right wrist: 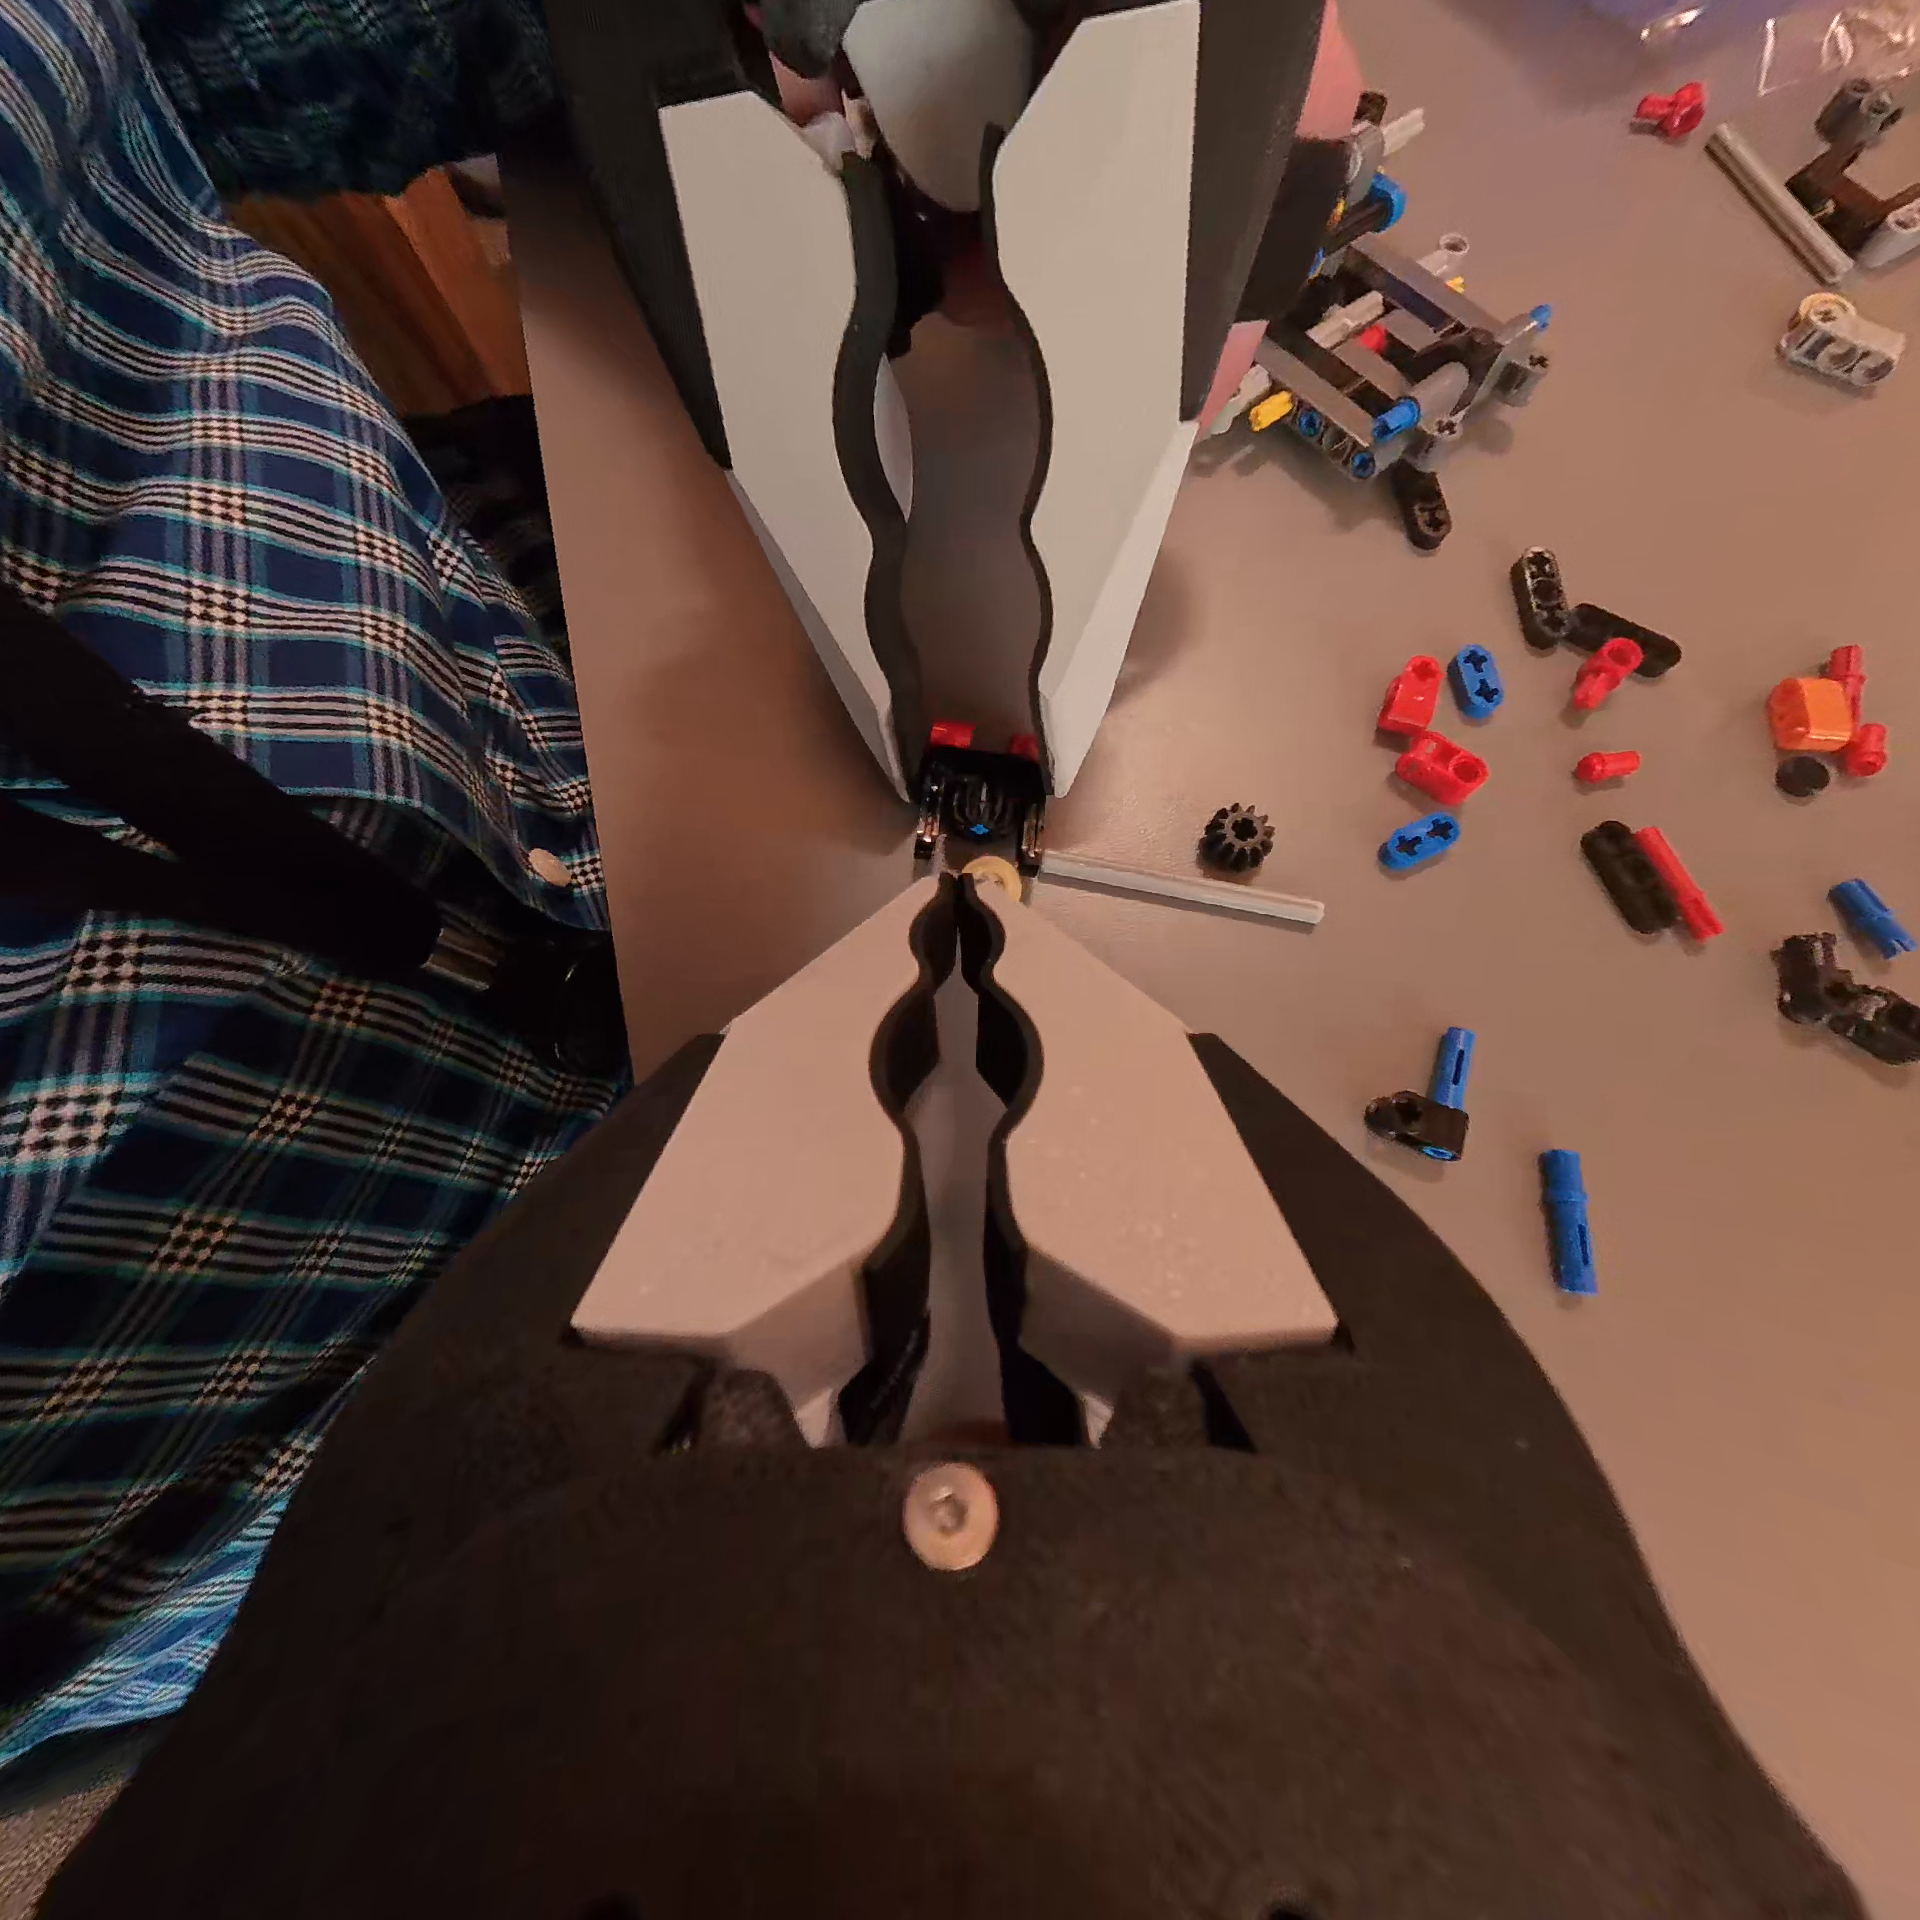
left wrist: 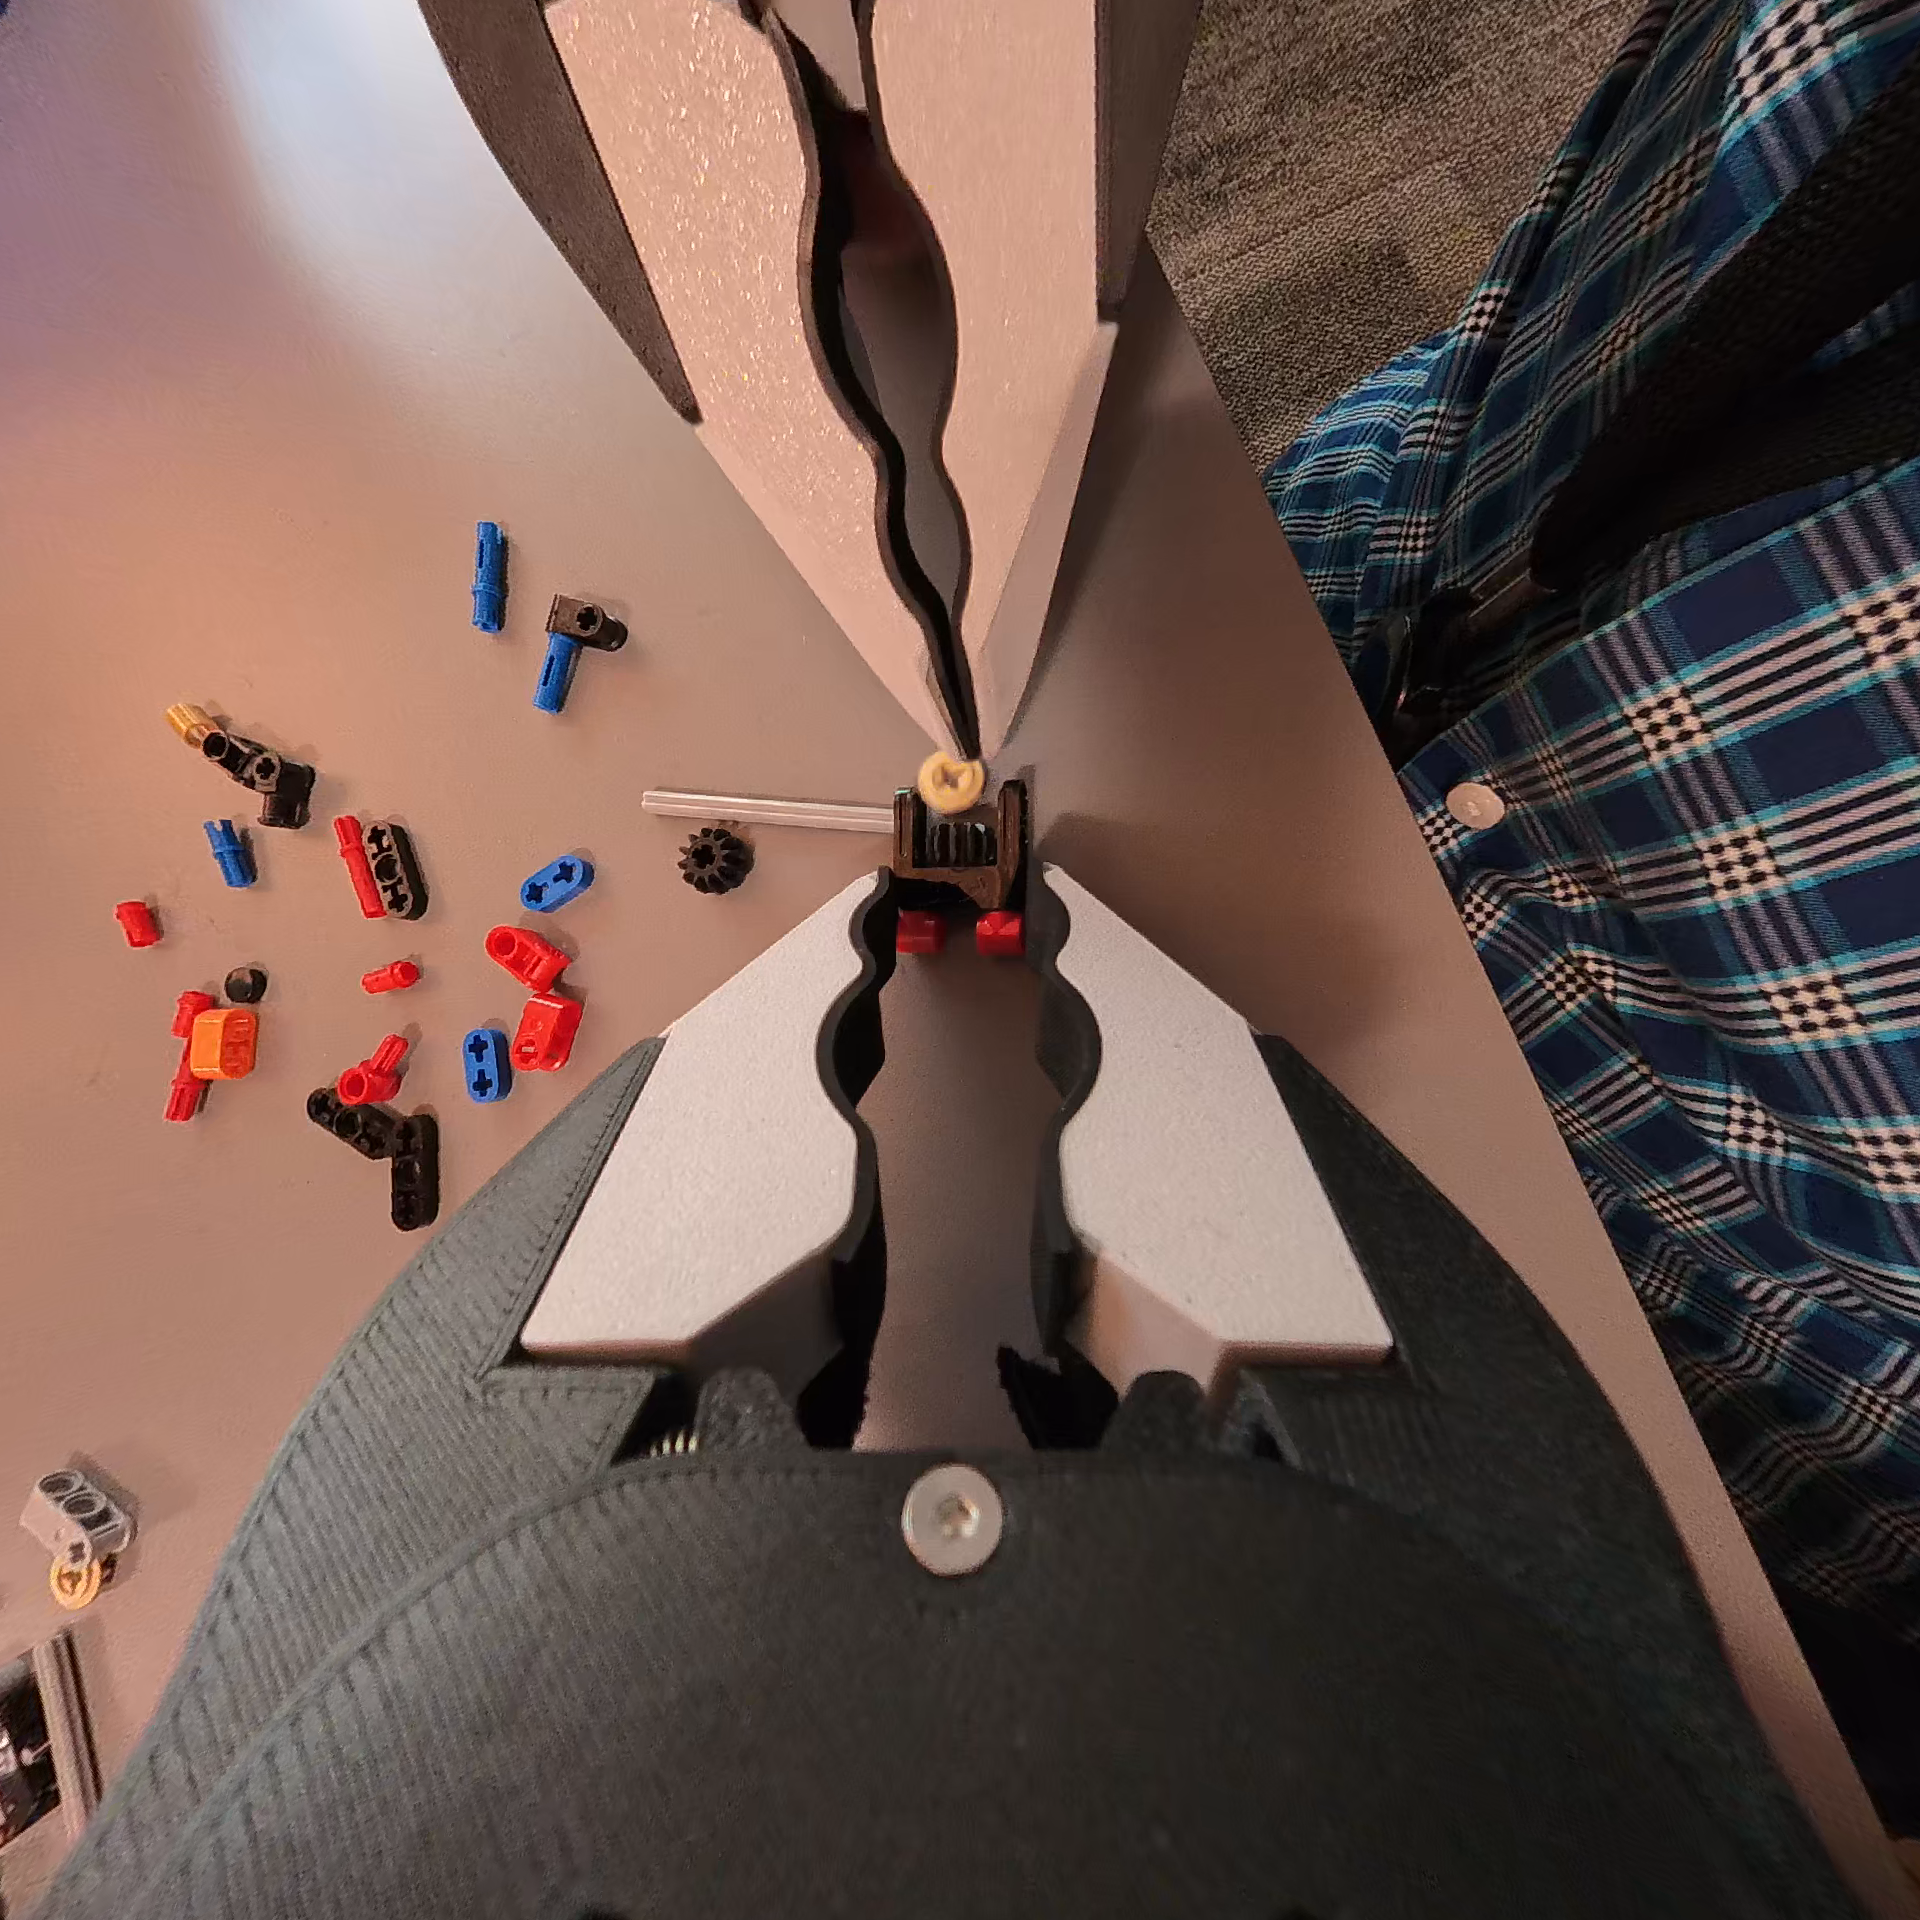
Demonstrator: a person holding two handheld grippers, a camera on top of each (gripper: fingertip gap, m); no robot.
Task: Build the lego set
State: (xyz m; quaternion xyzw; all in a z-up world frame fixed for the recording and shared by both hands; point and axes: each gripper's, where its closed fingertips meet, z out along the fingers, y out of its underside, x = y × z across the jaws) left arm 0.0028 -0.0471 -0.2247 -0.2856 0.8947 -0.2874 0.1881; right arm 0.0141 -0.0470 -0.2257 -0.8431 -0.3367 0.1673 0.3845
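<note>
My left gripper [left wrist: 961, 883] is shut on a small black frame piece [left wrist: 961, 847] with a black gear inside and two red pins [left wrist: 920, 932] at its back. It holds the piece just above the grey table [left wrist: 1195, 831], near the table's edge. My right gripper [right wrist: 956, 883] faces it tip to tip and pinches a small tan bush [right wrist: 992, 876] right at the frame's open end. A thin pale axle [right wrist: 1179, 894] sticks out sideways from the frame piece [right wrist: 977, 805]. The tan bush [left wrist: 951, 781] touches the frame's top rim in the left wrist view.
Loose parts lie on the table: a black gear [left wrist: 715, 857], blue pins [left wrist: 488, 577], red connectors [left wrist: 528, 956], an orange piece [left wrist: 223, 1042] and black beams [left wrist: 400, 1153]. A partly built grey and black assembly [right wrist: 1382, 353] stands farther off. A person in a plaid shirt [left wrist: 1662, 831] is at the table edge. The tips of both grippers are at nearly the same place.
</note>
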